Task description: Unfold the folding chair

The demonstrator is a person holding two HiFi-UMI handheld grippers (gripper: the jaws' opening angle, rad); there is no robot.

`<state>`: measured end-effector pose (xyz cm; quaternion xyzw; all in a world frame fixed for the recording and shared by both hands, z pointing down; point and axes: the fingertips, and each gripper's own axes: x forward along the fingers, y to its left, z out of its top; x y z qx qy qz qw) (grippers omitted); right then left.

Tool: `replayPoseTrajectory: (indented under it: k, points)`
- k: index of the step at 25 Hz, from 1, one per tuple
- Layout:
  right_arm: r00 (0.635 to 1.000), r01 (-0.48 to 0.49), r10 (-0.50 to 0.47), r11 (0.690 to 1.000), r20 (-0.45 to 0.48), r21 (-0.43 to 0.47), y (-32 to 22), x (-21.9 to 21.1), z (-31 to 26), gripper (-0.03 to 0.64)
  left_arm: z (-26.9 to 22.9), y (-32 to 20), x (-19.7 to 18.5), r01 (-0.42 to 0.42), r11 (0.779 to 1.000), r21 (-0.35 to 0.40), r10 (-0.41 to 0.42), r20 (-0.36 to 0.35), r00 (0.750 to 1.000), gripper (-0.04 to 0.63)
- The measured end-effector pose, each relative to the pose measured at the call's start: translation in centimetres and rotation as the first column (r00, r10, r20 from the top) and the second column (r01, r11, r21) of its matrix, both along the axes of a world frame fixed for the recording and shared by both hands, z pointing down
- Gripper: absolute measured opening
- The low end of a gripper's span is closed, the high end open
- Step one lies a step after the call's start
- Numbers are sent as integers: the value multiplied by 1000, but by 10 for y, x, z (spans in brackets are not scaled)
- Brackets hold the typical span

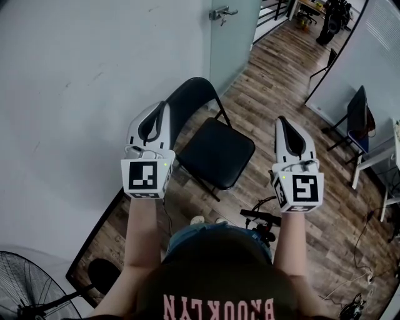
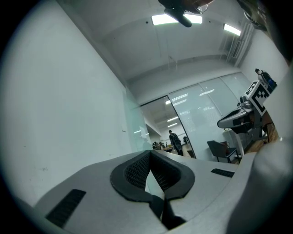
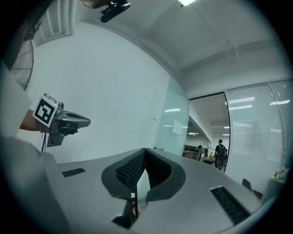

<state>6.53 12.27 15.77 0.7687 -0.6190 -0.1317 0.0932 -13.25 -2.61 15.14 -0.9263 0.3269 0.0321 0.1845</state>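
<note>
**Chair stands open by the wall; both grippers shut and empty**

A white wall [image 1: 75, 75] fills the left of the head view. It meets a floor [image 1: 281, 81] of brown wood planks that runs off towards the upper right. A frosted glass door [image 1: 231, 37] with a metal handle [image 1: 222, 12] continues the line of the wall. In the gripper views the room shows a pale ceiling with strip lights [image 2: 176, 19] and tall glass partitions [image 3: 256, 132], with a lit office space beyond them.

The black folding chair [image 1: 215, 153] stands on the floor just beside the wall. It is already unfolded: the seat lies flat and the rounded backrest is upright on the wall side. In the head view it sits between the two grippers and lower than them, touched by neither.

A black fan [image 1: 25, 287] stands at the lower left. A second dark chair [image 1: 357, 119] stands well apart at the right, and cables [image 1: 359, 275] trail over the planks at the lower right.

The left gripper [image 1: 161, 107] and the right gripper [image 1: 282, 120] are held up side by side and roughly level. Each has its jaws closed together with nothing between them.
</note>
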Motion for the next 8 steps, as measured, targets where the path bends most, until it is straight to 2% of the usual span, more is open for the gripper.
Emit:
replayPoseTrajectory:
  k: [4, 8]
  points:
    - [997, -42, 41, 999, -61, -29, 3, 0, 3, 2, 2, 1, -1, 2, 1000, 7, -2, 5, 1000, 2]
    - [970, -88, 71, 994, -231, -66, 1, -6, 7, 2, 4, 2, -2, 6, 1000, 18, -7, 14, 1000, 2]
